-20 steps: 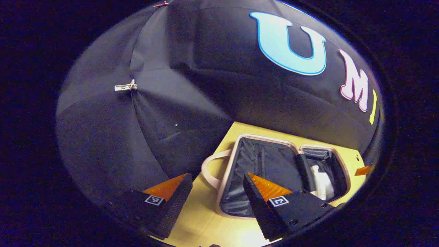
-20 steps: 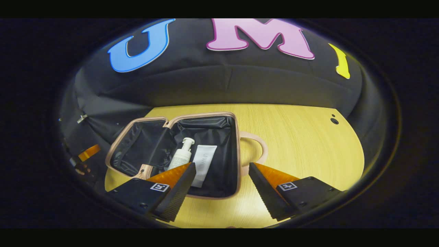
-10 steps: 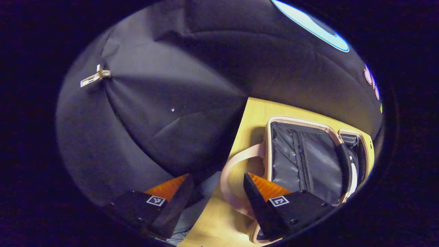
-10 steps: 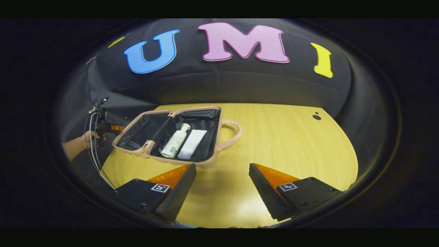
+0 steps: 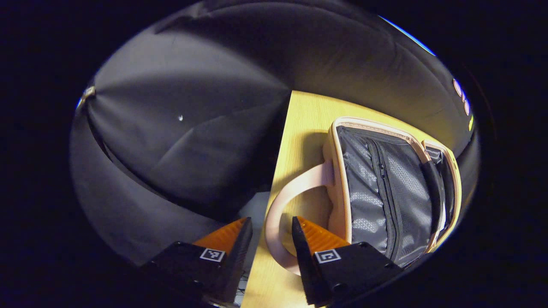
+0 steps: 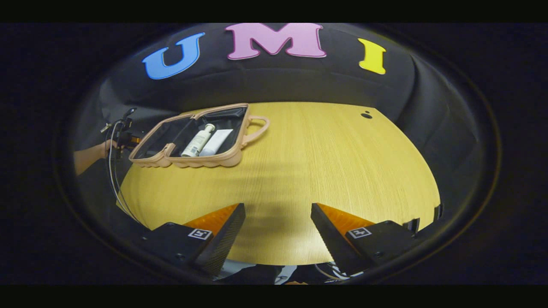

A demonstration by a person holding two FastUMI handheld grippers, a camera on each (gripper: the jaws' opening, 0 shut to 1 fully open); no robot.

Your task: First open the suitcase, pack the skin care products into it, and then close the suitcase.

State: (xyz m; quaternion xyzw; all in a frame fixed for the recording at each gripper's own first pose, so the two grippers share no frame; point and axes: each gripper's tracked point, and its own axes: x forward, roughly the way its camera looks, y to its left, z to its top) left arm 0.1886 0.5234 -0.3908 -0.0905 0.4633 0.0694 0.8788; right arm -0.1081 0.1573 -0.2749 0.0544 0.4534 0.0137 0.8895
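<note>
The pink suitcase (image 5: 337,179) lies open on the wooden table (image 5: 302,128), its dark zipped lining facing up. Its looped handle (image 5: 280,201) passes between the fingers of my left gripper (image 5: 270,222); the fingers are narrowed around it with gaps on both sides. In the right gripper view the suitcase (image 6: 201,161) sits far off at the table's left, with a white pump bottle (image 6: 197,141) and a white tube (image 6: 216,142) lying side by side in its right half. My right gripper (image 6: 278,214) hangs open over the table's near edge, nothing between its fingers.
A hand (image 6: 87,156) at the far left holds the left gripper (image 6: 124,137) beside the suitcase, with cables hanging below. A small dark hole (image 6: 366,114) marks the table (image 6: 321,171) at the back right. The table's left edge (image 5: 278,162) runs close to the handle.
My right gripper has pulled back from over the suitcase to the table's near edge. My left gripper has moved onto the handle and its fingers have narrowed around it.
</note>
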